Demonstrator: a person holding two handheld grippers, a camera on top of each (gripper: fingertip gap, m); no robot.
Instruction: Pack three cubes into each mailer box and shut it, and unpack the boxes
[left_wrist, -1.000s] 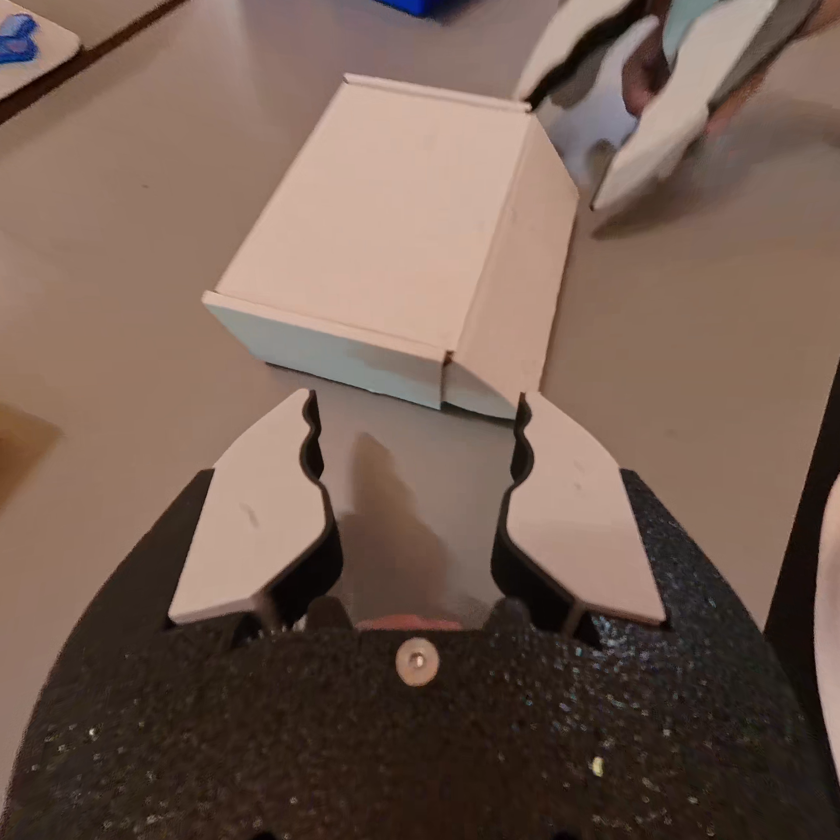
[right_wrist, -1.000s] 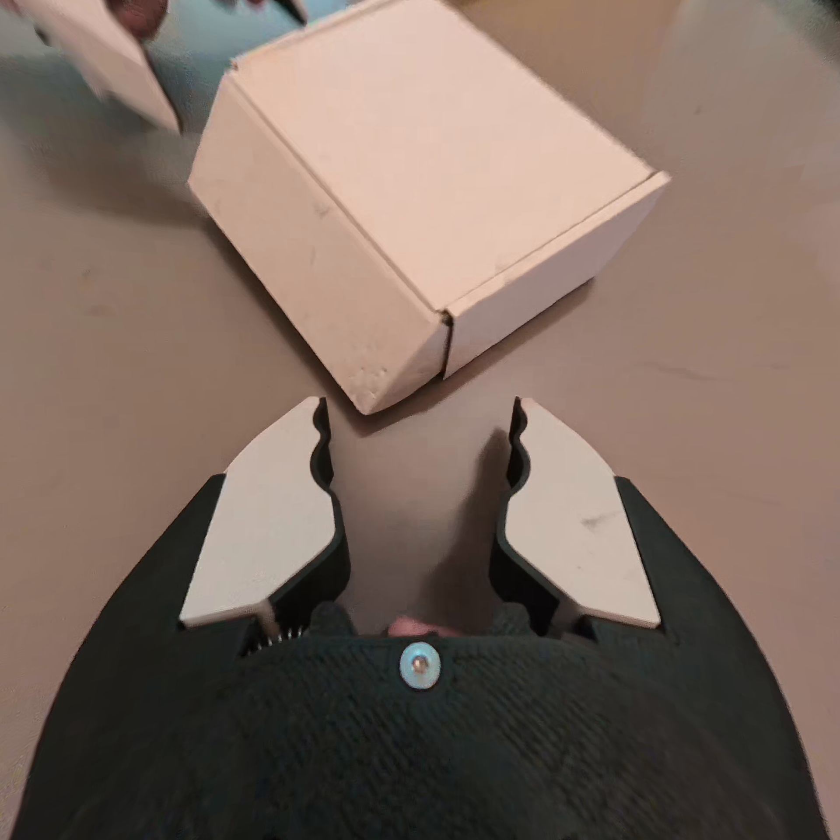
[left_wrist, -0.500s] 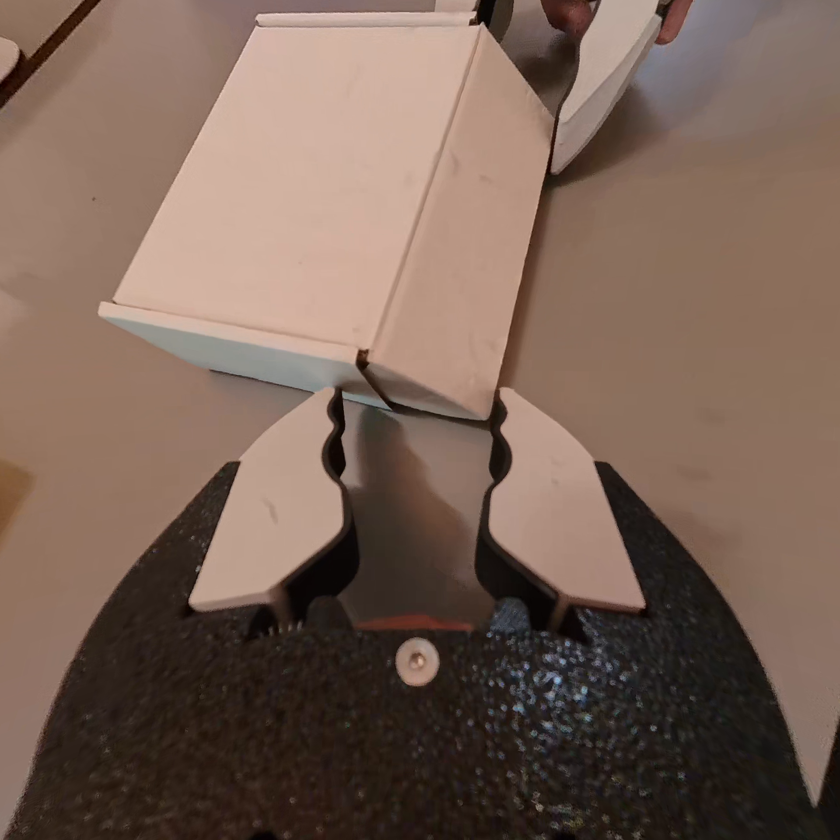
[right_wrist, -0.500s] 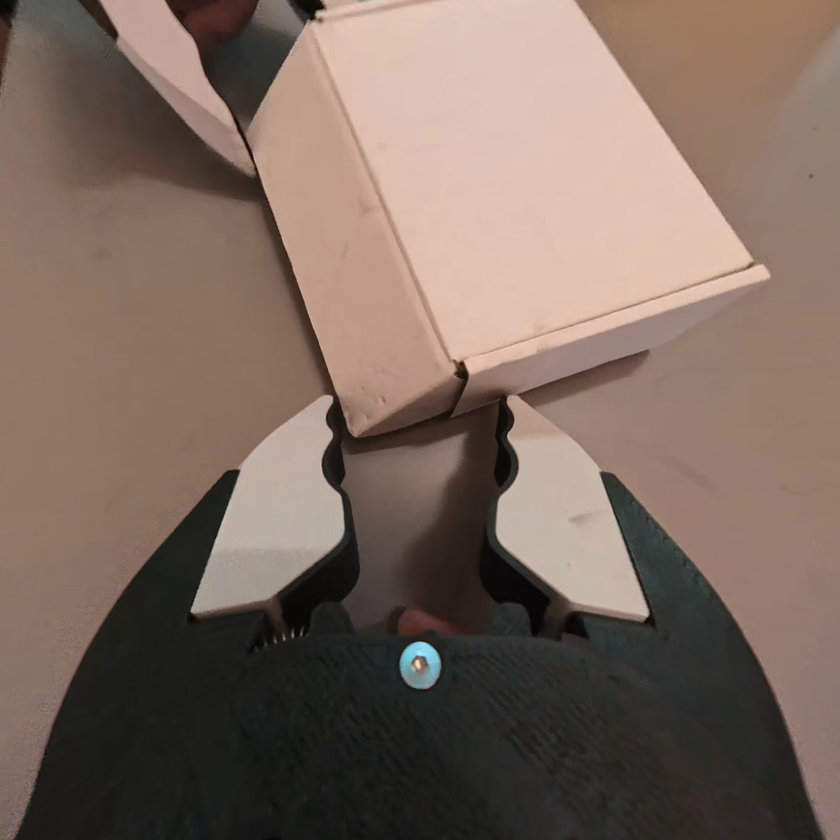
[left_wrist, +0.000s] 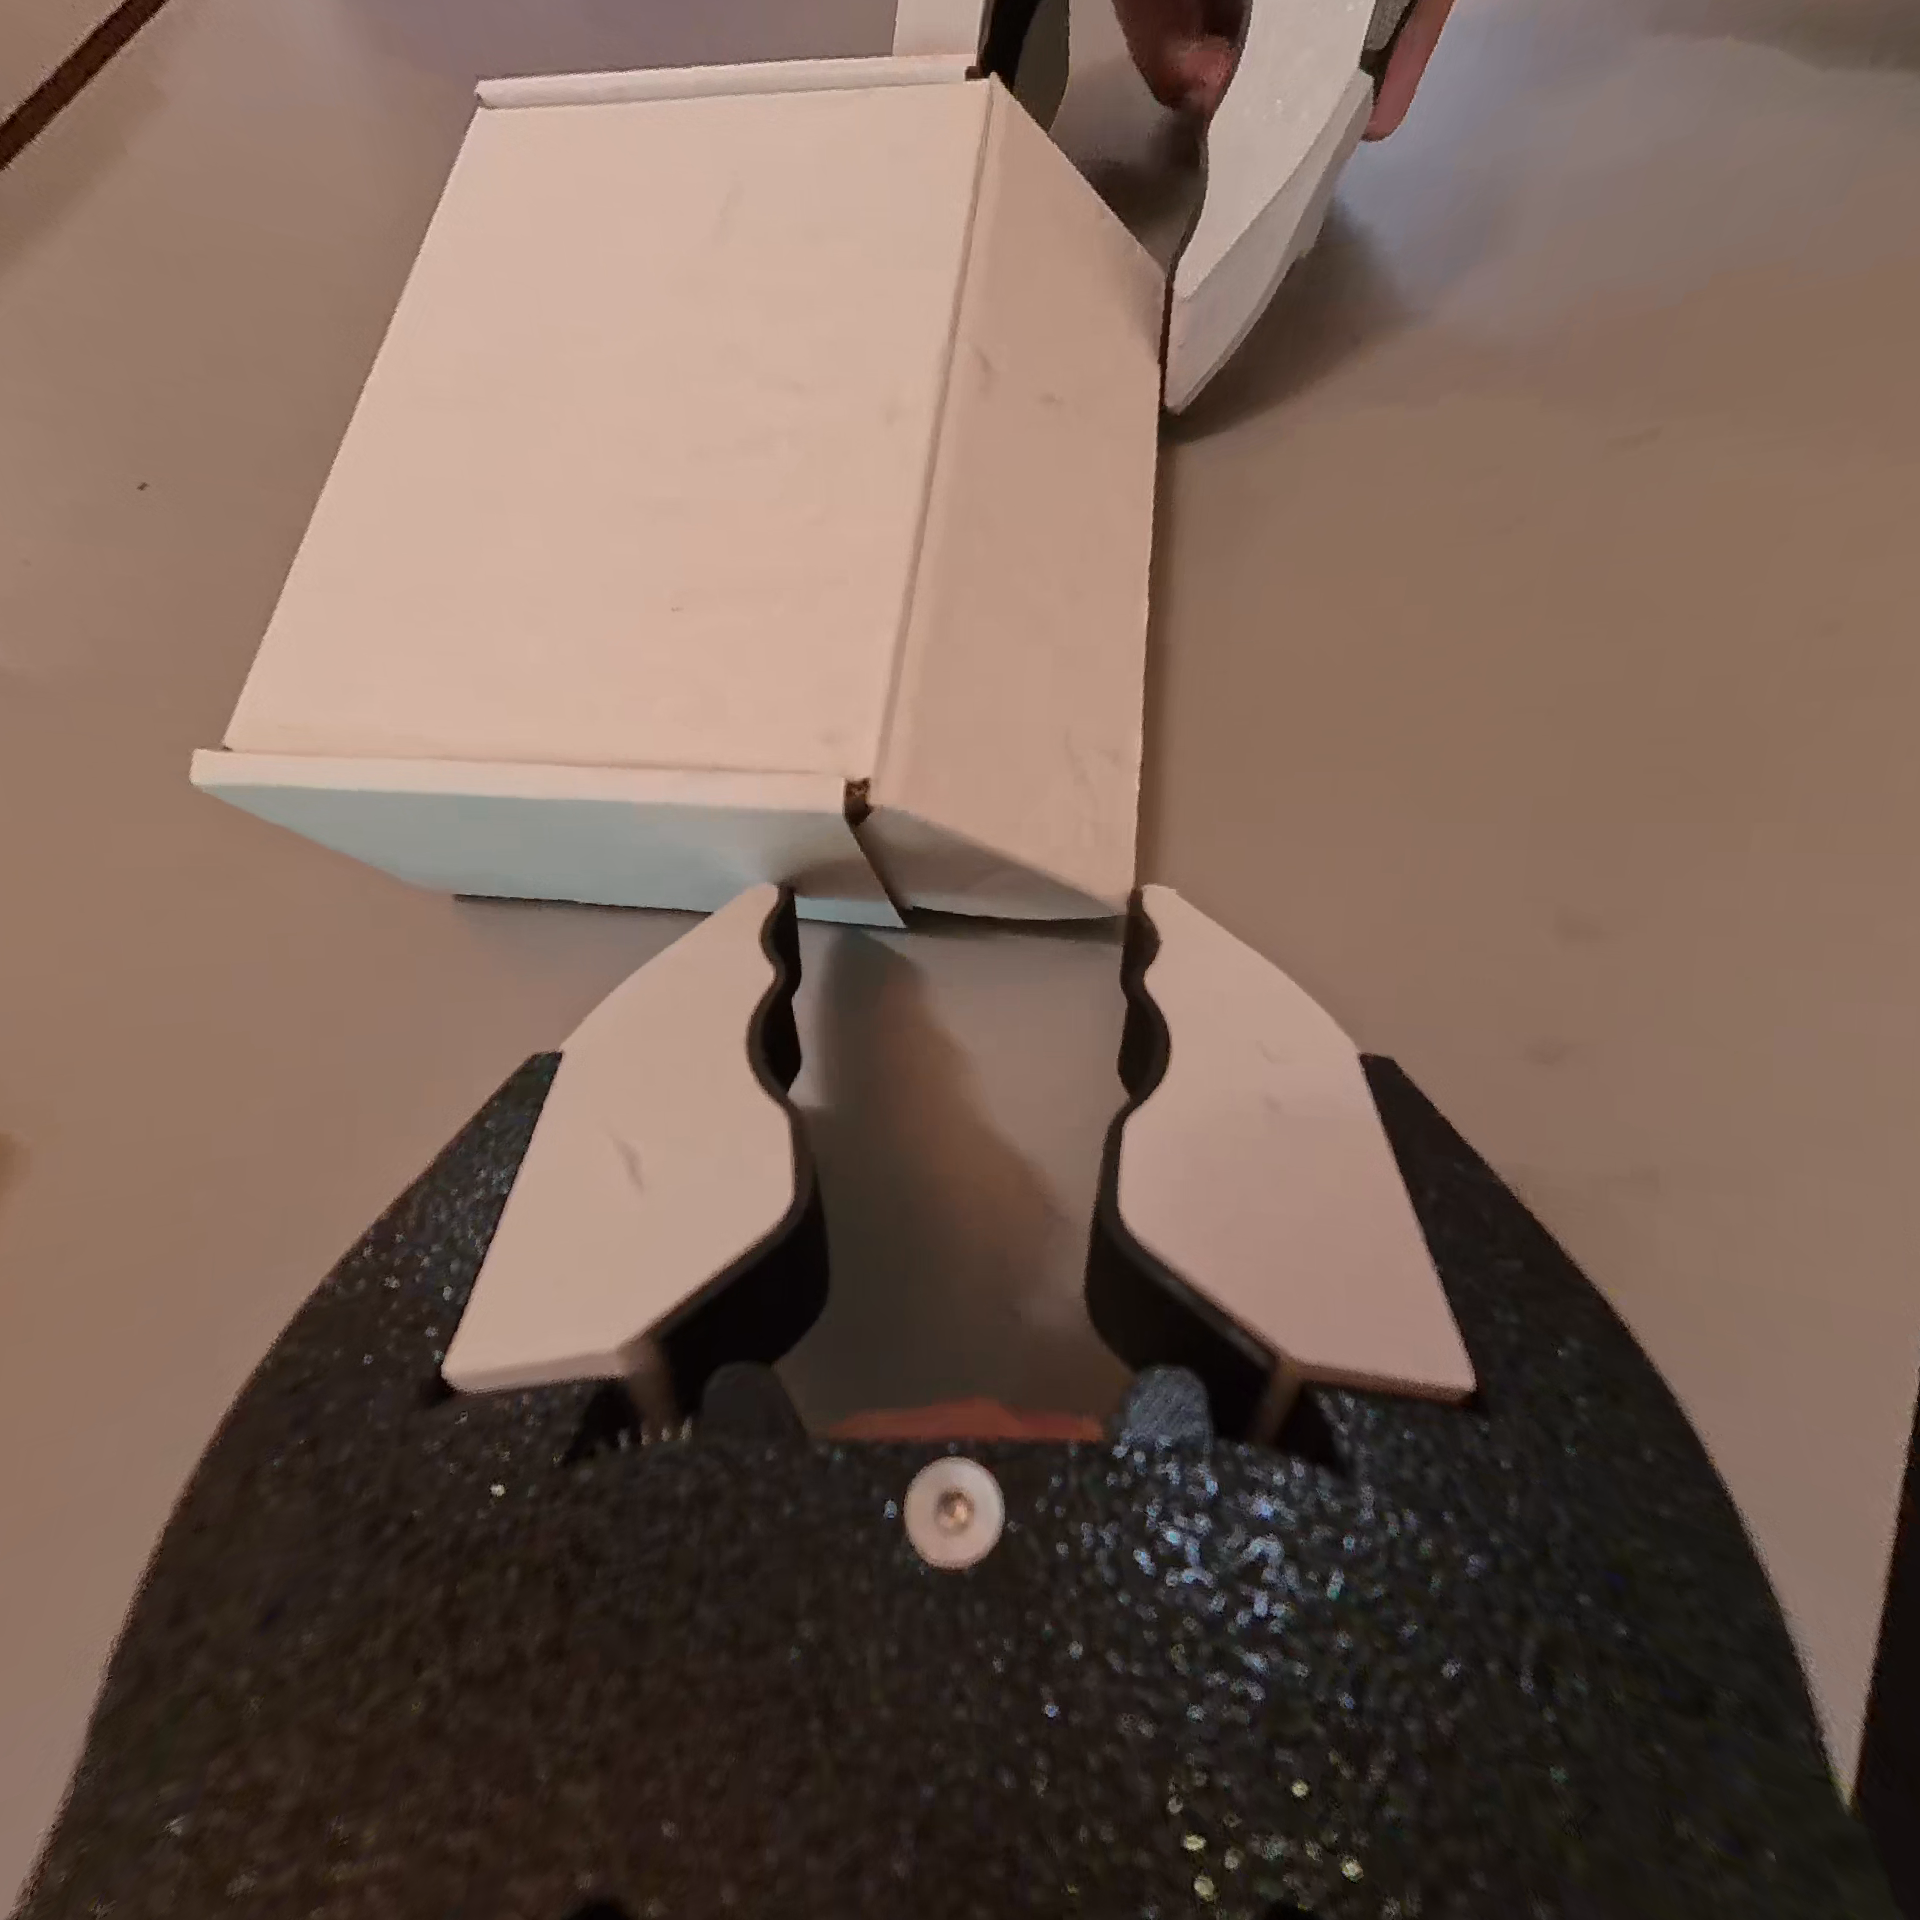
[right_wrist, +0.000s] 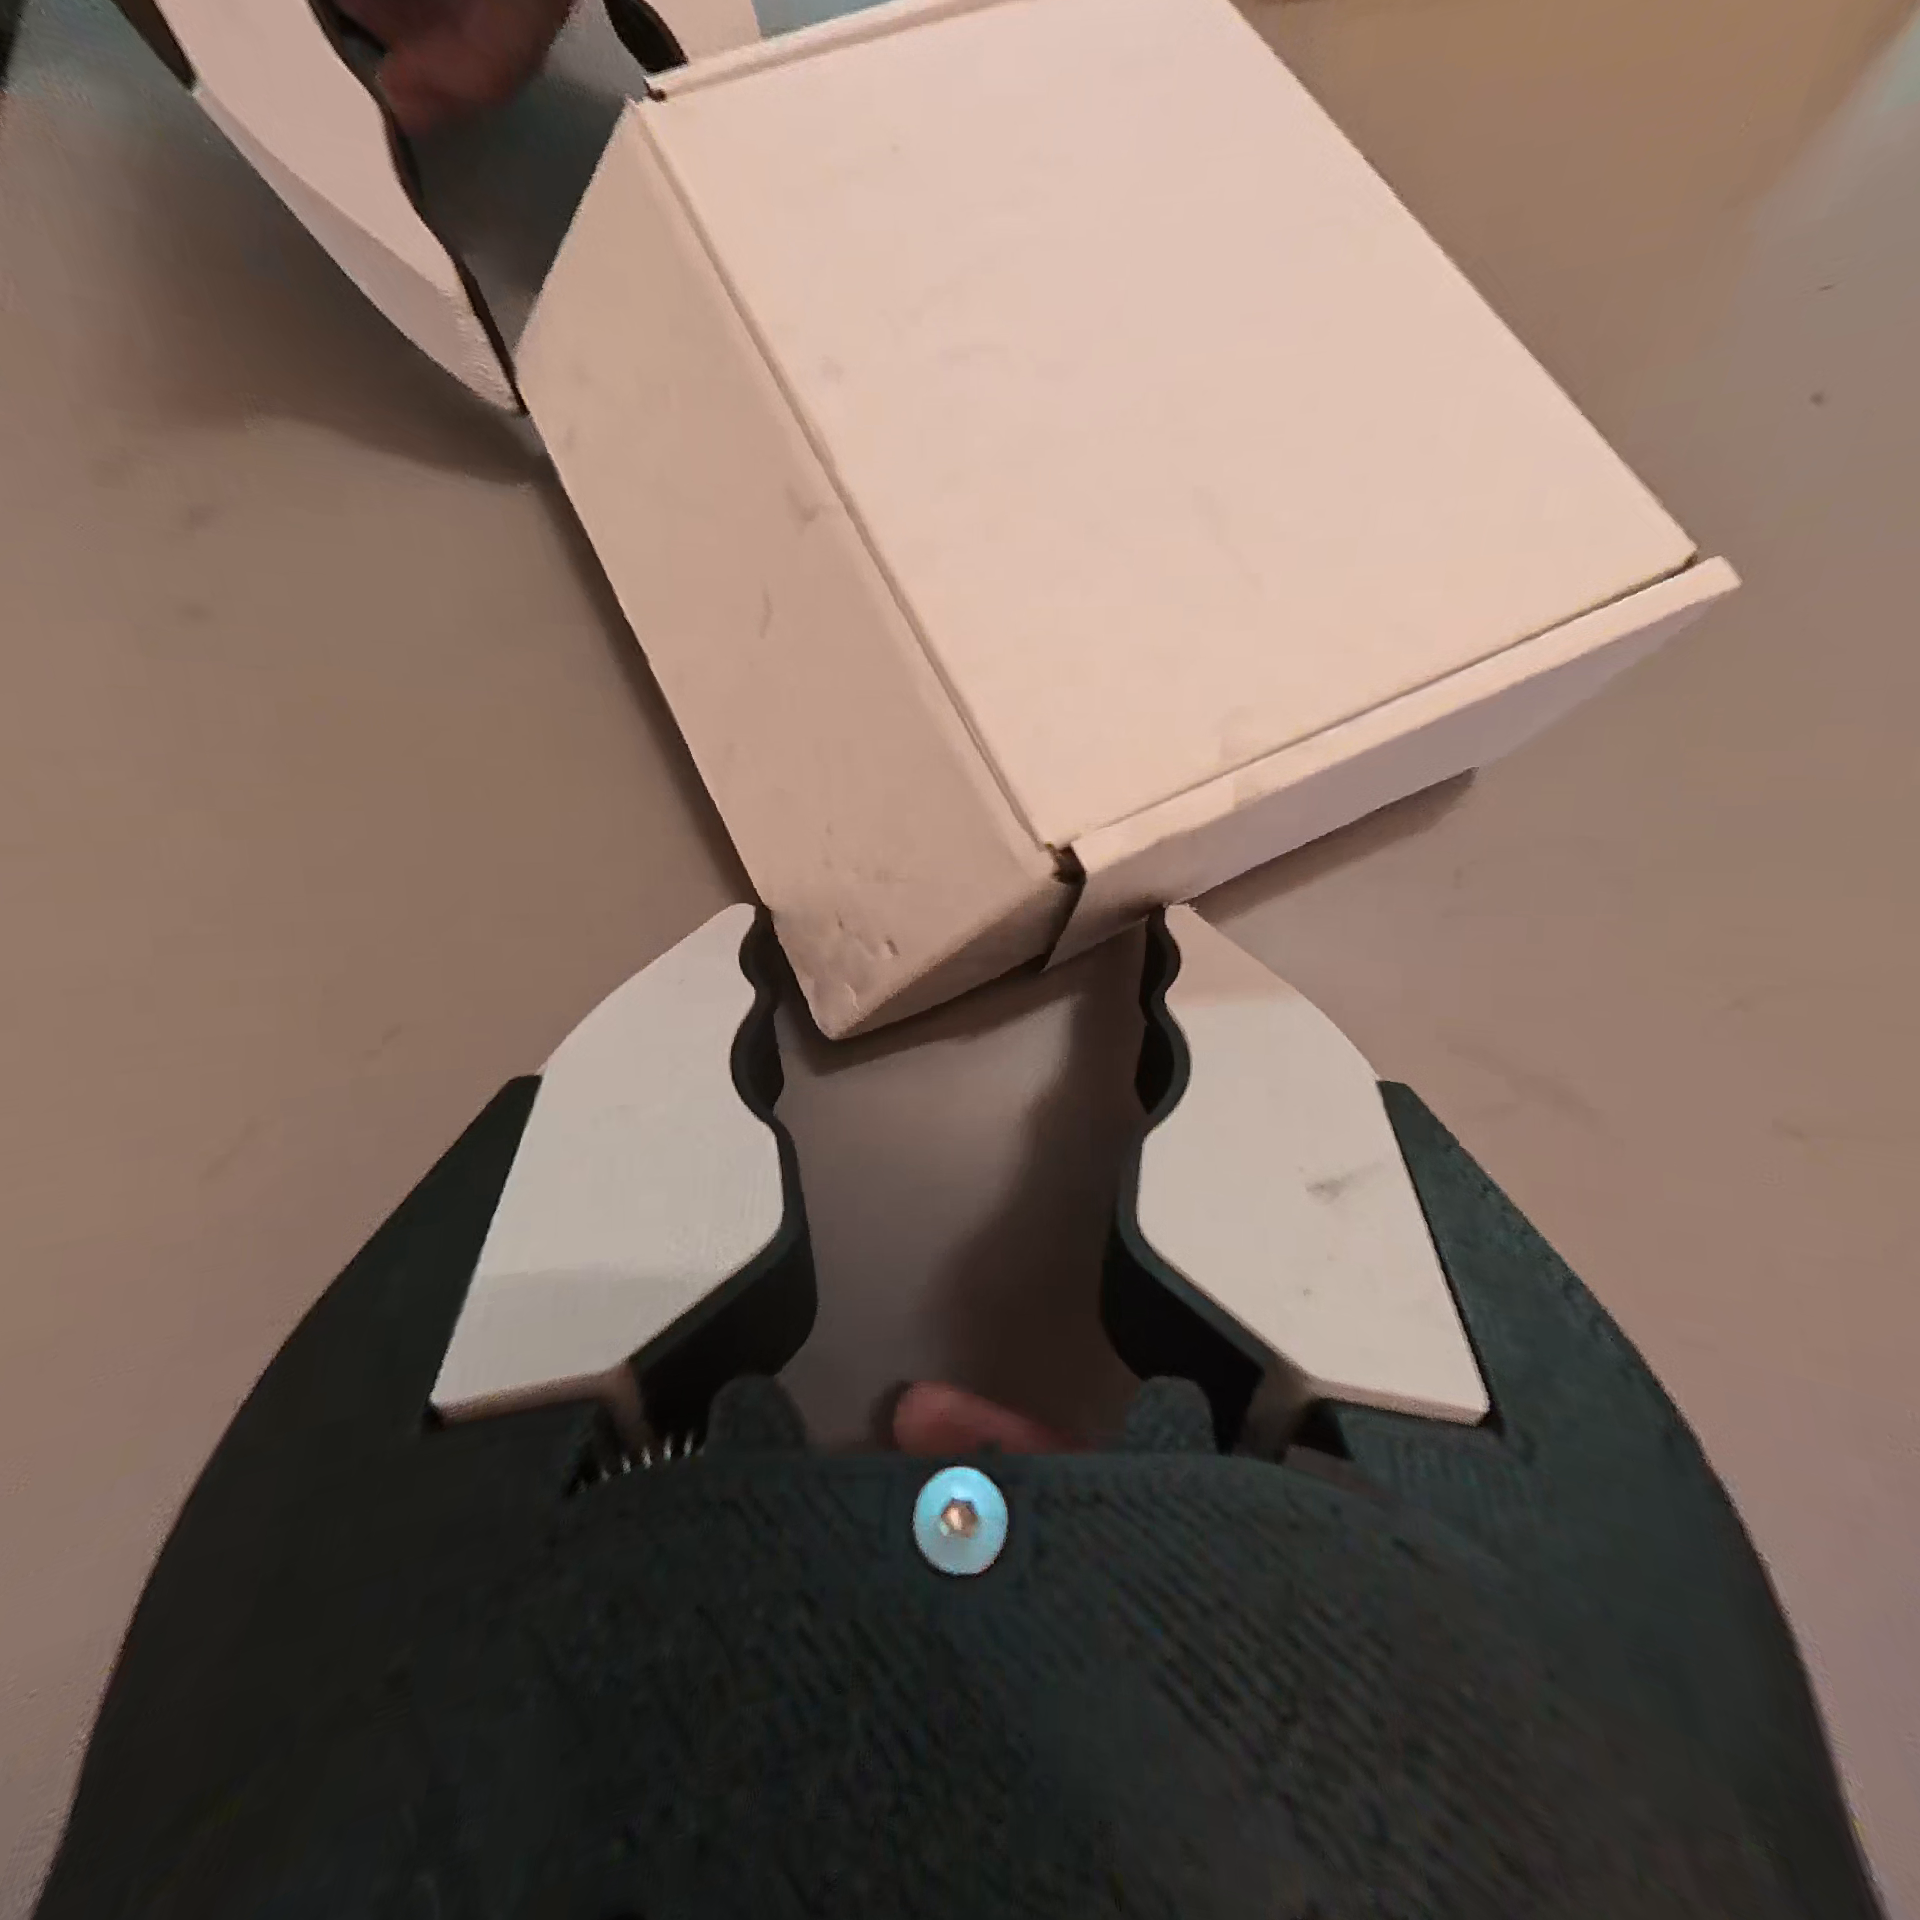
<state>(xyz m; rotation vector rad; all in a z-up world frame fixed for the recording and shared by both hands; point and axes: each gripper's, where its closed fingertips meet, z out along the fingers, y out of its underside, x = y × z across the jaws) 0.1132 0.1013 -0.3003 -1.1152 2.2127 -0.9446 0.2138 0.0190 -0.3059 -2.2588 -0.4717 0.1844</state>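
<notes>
**Both jaws parted at opposite corners of a shut mailer box**

Jaws of the left gripper (left_wrist: 961, 914) stand apart with nothing between them, white fingers spread from a black speckled body. Their tips sit at a near bottom corner of the closed white cardboard mailer box (left_wrist: 665, 488), which lies flat on the smooth grey-beige desk (left_wrist: 1507, 727); the left fingertip overlaps the box's front edge in the left wrist view, the right one sits just beside the corner. Whether either touches the cardboard I cannot tell. From this camera the box runs from 12 o'clock toward 10 o'clock, lid down and flush, with a small notch showing where the front flap meets the side wall. At 1 o'clock, at the box's far corner, one white finger of the other gripper rests just beside the side wall, and a person's fingers show behind it.

Jaws of the right gripper (right_wrist: 956, 925) are likewise spread and hold nothing. The box (right_wrist: 1122, 395) pokes its near corner slightly in between the fingertips, close to the left one. From this camera the box extends toward 1 o'clock. At 11 o'clock the left gripper's white finger stands just beside the far corner.
</notes>
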